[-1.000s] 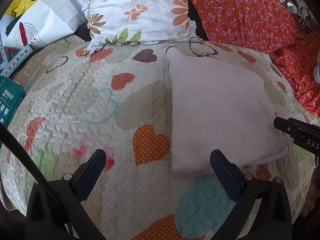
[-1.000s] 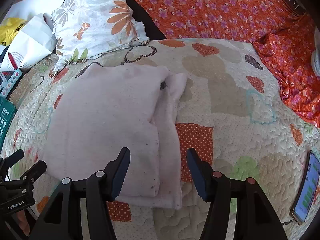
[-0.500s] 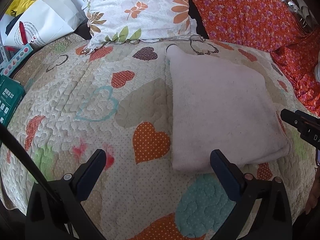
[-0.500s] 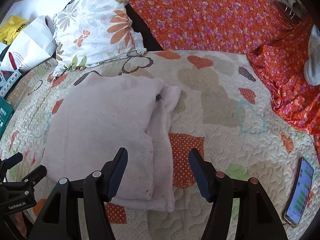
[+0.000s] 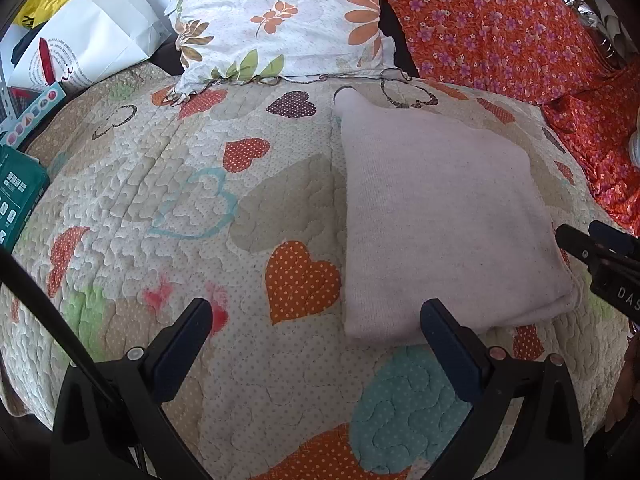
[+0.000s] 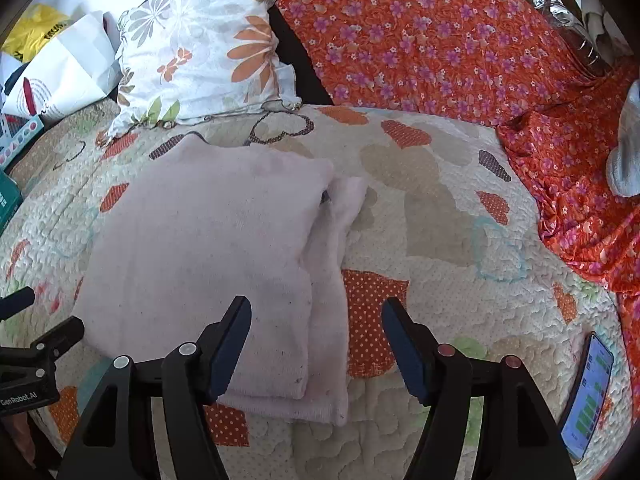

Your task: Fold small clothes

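A pale pink garment [image 5: 436,216] lies folded flat on the heart-patterned quilt [image 5: 192,208]. In the right wrist view the garment [image 6: 208,256] shows a folded top layer with a narrower strip sticking out along its right side. My left gripper [image 5: 316,320] is open and empty, held above the quilt near the garment's near-left corner. My right gripper [image 6: 316,316] is open and empty, held above the garment's near-right edge. Each gripper shows at the edge of the other's view.
A floral pillow [image 5: 280,20] and a white paper bag [image 5: 92,44] lie at the head of the bed. An orange flowered cloth [image 6: 440,40] covers the far right. A phone [image 6: 588,392] lies on the quilt at the near right. A green box [image 5: 16,192] sits at the left.
Both grippers have pulled back and up from the garment a little. The right wrist view now takes in more of the bed. The garment has not moved.
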Motion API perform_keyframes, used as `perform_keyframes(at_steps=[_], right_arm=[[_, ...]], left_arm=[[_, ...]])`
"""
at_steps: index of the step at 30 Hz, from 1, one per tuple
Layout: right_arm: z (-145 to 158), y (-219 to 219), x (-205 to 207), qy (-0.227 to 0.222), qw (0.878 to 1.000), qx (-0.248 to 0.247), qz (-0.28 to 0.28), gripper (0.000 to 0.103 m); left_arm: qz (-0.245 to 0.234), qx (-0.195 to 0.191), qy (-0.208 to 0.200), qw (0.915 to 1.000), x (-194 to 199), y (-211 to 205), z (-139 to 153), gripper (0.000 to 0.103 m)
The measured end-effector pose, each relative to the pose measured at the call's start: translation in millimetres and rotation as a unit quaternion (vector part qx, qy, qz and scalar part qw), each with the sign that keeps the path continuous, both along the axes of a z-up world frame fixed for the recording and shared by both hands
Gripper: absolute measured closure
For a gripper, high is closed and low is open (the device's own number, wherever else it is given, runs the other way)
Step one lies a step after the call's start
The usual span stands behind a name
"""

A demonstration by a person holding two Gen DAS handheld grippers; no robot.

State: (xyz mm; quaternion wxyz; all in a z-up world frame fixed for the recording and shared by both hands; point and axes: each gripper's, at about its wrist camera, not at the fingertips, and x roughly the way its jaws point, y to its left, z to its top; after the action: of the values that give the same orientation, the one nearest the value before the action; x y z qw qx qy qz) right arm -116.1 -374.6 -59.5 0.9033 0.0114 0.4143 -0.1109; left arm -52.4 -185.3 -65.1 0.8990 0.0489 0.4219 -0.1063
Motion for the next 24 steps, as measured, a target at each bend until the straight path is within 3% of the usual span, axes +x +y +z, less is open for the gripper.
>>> perform_keyframes(at_steps=[24], right_arm=[[-2.0, -5.7, 0.0, 0.005, 1.0, 0.004, -0.011, 0.029]], left_arm=[[0.004, -0.007, 0.006, 0.9999, -1.2, 0.1, -0.9, 0.0]])
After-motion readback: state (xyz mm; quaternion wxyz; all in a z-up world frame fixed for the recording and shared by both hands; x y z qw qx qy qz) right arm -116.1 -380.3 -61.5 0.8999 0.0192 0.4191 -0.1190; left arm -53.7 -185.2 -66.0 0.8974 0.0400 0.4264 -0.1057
